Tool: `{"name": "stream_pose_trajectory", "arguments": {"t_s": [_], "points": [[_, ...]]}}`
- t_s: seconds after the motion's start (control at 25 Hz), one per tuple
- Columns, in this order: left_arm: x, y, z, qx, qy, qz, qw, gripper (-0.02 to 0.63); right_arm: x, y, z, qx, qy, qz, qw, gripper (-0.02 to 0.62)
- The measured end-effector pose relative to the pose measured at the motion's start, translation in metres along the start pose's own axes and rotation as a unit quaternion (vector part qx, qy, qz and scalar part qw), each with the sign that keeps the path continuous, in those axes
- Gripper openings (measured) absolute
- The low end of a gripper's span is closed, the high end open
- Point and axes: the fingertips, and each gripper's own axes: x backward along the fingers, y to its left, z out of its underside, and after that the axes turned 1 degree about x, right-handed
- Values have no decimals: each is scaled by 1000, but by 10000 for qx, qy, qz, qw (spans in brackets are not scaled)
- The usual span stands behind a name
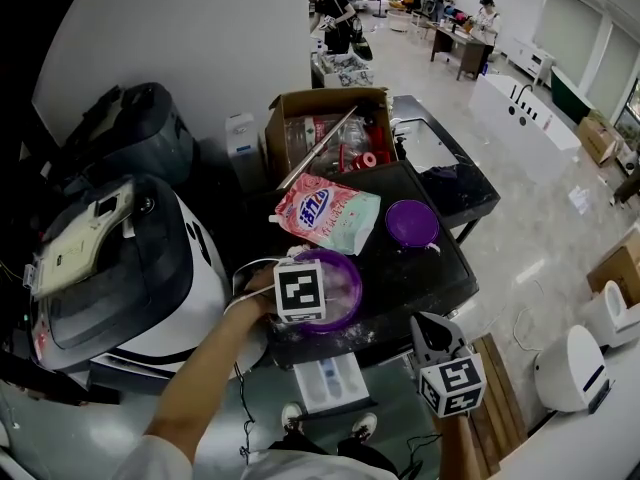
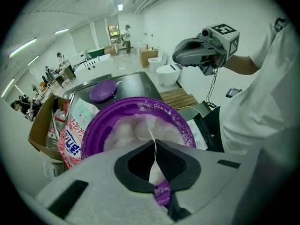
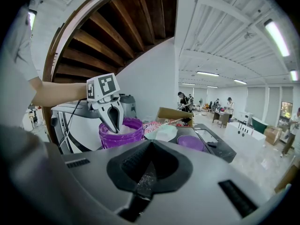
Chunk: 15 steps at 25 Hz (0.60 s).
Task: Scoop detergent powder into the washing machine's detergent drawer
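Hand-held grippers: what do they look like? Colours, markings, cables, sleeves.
Both alike: the left hand-held gripper and right hand-held gripper have grey bodies tapering to beak-like jaws with black ribbed pads. Each carries a white cube with black square markers. A thin dark cable hangs from the right one. The person wears a white short sleeve.
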Motion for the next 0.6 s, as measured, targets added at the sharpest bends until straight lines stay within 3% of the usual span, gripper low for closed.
{"name": "stream_pose_trajectory", "arguments": {"t_s": [0.32,0.6], "points": [[7,-19,8,-80,91,356,9993,14,-1,11,0,34,12,-13,10000,-3],[18,-24,14,325,-252,311,9987,14,1,22,-3,66,-29,-4,10000,-3]]}}
